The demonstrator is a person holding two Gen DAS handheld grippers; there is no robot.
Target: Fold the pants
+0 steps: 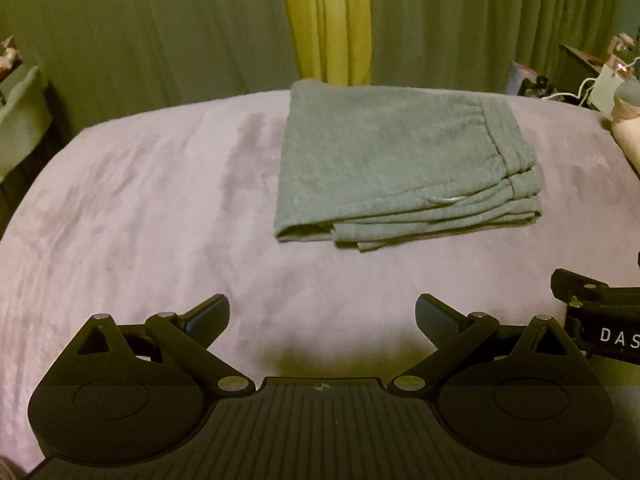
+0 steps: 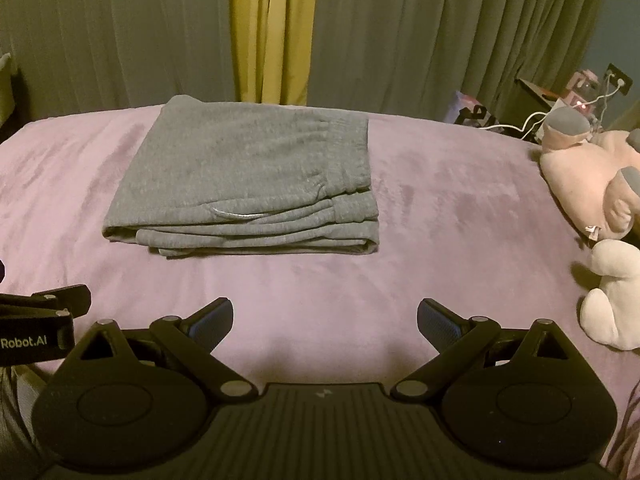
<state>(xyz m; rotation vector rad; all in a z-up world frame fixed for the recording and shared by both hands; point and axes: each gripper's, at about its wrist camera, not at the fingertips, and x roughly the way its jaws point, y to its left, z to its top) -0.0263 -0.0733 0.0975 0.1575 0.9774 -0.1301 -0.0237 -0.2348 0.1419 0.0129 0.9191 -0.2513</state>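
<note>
Grey sweatpants lie folded into a flat stack of layers on the pink blanket, with the elastic waistband on the right side. They also show in the right wrist view. My left gripper is open and empty, held back from the stack near the bed's front. My right gripper is open and empty too, in front of the stack. The right gripper's side shows at the right edge of the left wrist view, and the left gripper's side shows at the left edge of the right wrist view.
Pink and white plush toys lie on the bed's right side. Green and yellow curtains hang behind the bed. A nightstand with cables and small items stands at the back right. The blanket spreads around the stack.
</note>
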